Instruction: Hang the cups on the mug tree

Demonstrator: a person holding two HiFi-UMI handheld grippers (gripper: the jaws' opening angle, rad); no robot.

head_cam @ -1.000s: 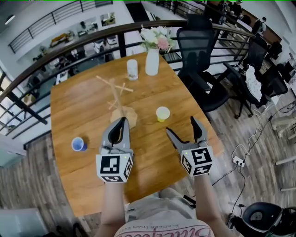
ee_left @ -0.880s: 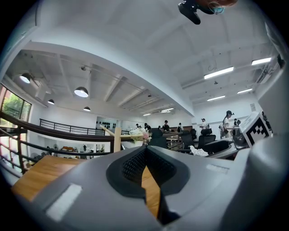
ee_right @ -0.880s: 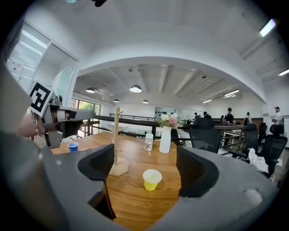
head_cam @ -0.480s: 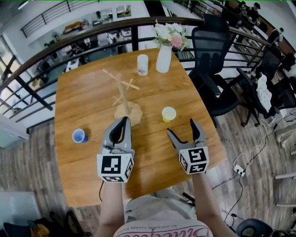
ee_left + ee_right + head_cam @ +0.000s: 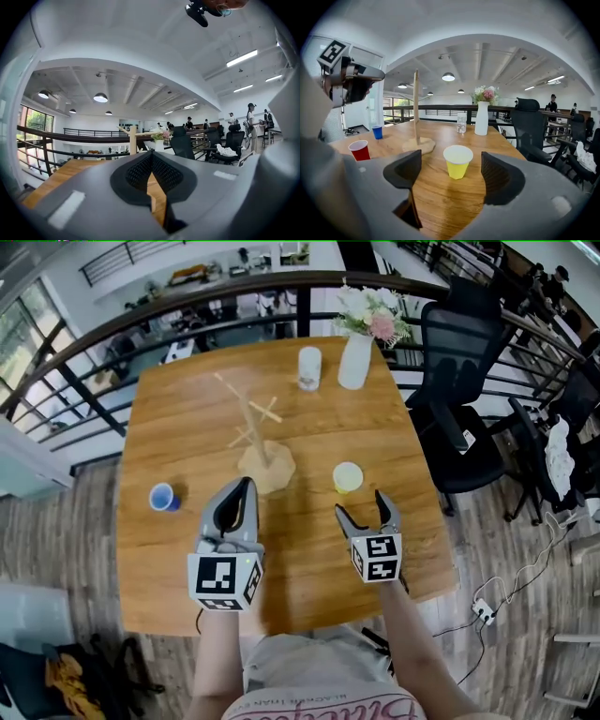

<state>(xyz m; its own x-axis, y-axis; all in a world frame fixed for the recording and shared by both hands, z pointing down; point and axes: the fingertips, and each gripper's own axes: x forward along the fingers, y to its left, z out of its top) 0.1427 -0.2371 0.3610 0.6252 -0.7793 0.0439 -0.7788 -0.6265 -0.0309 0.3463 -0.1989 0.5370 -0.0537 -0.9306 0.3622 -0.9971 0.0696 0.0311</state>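
A wooden mug tree (image 5: 255, 430) stands mid-table, bare of cups; it also shows in the right gripper view (image 5: 416, 107). A yellow cup (image 5: 348, 477) stands upright to its right. My right gripper (image 5: 361, 506) is open just short of that cup, which sits ahead of the jaws (image 5: 458, 161), not between them; the jaws have just been closing slightly. My left gripper (image 5: 239, 495) is shut and empty, held near the tree's base. A blue cup (image 5: 163, 496) stands at the left. A red cup (image 5: 360, 150) shows only in the right gripper view.
A clear glass (image 5: 309, 367) and a white vase of flowers (image 5: 356, 357) stand at the table's far edge (image 5: 234, 332). Black office chairs (image 5: 464, 381) and a railing lie beyond the table's right and far sides.
My right gripper has dropped lower and come closer to the yellow cup. The left gripper has barely shifted. The head camera's view has swung, so the table sits further right.
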